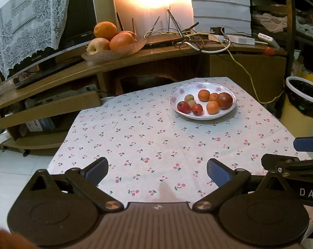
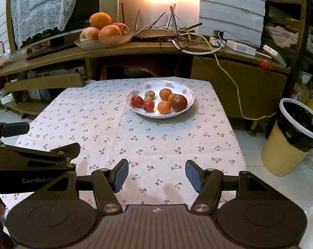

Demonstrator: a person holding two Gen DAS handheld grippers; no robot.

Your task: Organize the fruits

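Cherry-print table [image 2: 135, 145]; plate [image 2: 135, 109] of fruit at 12 o'clock. Left gripper [image 1: 157, 171] and right gripper [image 2: 156, 175] gape empty. Approach low, pinch one fruit gently.

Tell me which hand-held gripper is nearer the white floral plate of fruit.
Right, slightly: the plate lies almost straight ahead of the right hand-held gripper; the left hand-held gripper has it ahead-right.

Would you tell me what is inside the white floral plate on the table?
The plate holds three oranges, two red fruits, two small brownish fruits and one dark red fruit. Anything beneath them is hidden.
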